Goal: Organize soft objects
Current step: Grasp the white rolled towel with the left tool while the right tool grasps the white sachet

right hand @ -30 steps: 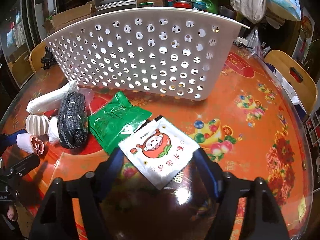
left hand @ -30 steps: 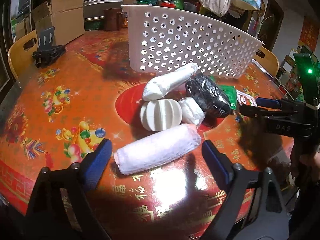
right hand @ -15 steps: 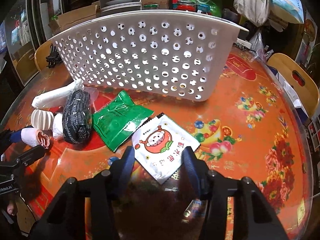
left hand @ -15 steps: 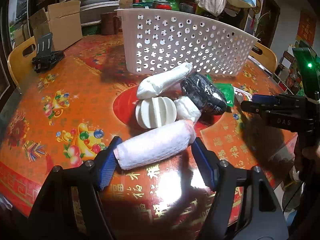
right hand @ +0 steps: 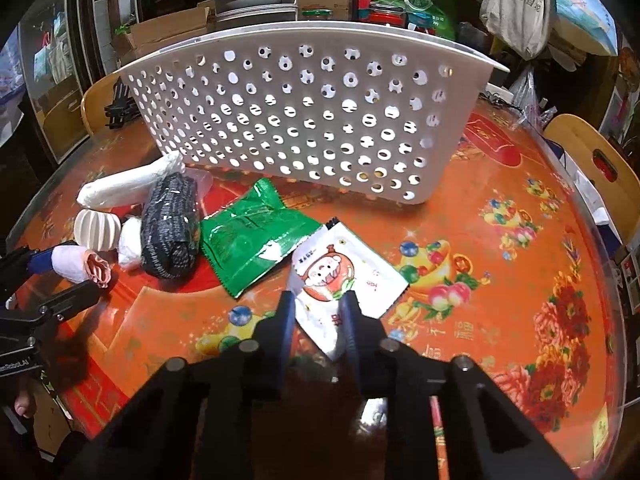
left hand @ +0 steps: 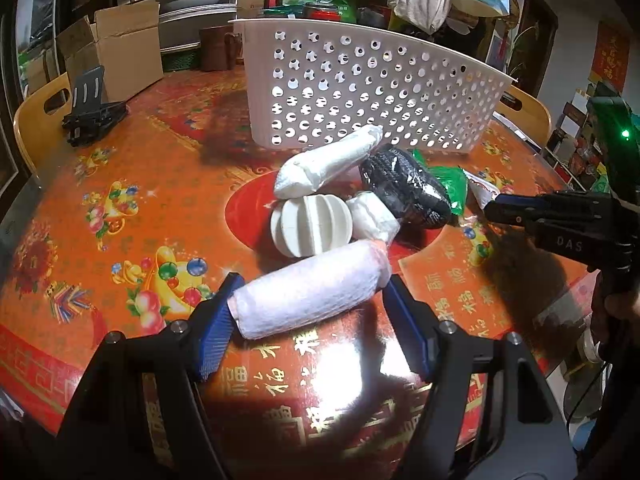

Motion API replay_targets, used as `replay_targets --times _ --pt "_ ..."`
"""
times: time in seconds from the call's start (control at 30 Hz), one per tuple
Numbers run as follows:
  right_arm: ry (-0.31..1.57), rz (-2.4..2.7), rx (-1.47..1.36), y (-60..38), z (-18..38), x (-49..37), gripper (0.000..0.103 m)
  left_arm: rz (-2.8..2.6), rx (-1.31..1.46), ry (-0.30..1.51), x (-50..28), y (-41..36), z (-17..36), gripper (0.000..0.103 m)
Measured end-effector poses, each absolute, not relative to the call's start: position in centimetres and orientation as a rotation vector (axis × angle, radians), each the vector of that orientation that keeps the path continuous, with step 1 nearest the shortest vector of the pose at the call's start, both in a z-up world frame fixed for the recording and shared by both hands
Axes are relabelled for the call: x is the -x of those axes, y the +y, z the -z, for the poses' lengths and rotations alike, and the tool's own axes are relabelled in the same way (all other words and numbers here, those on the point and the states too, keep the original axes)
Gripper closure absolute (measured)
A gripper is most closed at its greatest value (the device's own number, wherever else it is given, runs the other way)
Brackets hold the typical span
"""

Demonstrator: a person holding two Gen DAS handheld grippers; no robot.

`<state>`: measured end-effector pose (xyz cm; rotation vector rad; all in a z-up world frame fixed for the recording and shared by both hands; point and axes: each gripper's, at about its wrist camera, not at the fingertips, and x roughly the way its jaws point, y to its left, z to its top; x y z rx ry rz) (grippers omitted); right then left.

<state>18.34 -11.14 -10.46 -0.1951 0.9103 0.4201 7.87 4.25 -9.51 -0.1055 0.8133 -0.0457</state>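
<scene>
Soft objects all lie on the table [right hand: 520, 184] in front of the white perforated basket [right hand: 304, 112], none visibly inside it, so by my reckoning the sorting has hardly begun. Nearest me, my left tongs [left hand: 308, 316] have their blue pads against both ends of the pale pink rolled towel [left hand: 310, 296], which rests on the tabletop; my right tongs [right hand: 318, 308] are narrowed onto the near edge of the white cartoon sachet [right hand: 344, 276], pinching it. Just past these sit the ribbed white ball [left hand: 310, 230], a small white wad [left hand: 370, 220], the black knitted bundle [left hand: 404, 192] and the green packet [right hand: 252, 240], then the long white roll [left hand: 328, 164] close to the basket wall. Everything remains to be carried in.
</scene>
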Motion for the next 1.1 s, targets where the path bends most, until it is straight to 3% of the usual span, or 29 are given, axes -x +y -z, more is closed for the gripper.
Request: replay_targets --times 0.03,0.4,0.57,0.6,0.63,0.7,1.03,1.1 --pt "0.915 -0.434 0.184 -11.0 10.4 -18.2 0.098 0.046 0.104 0.812 -7.9 4.2 9.5 0.035" --pt "0.886 -0.464 0.159 -10.8 9.2 -16.9 0.099 0.049 0.099 0.805 -7.8 4.1 9.4 0.035" --pt "0.859 -0.474 0.138 -11.4 7.7 -16.2 0.1 0.048 0.107 0.793 -7.6 4.4 9.0 0.042" --pt "0.856 -0.478 0.133 -11.4 7.5 -16.0 0.101 0.048 0.106 0.793 -7.6 4.4 9.0 0.048" --pt "0.851 -0.482 0.13 -11.5 7.1 -15.8 0.103 0.051 0.109 0.793 -7.5 4.5 8.9 0.068" --pt "0.84 -0.478 0.129 -11.8 6.7 -15.5 0.103 0.073 0.129 0.805 -7.6 4.7 9.0 0.075" --pt "0.859 -0.461 0.049 -13.9 7.3 -16.8 0.103 0.08 0.122 0.797 -7.5 5.1 8.7 0.077" --pt "0.868 -0.471 0.017 -14.5 7.3 -17.1 0.103 0.09 0.11 0.79 -7.6 5.1 8.3 0.071"
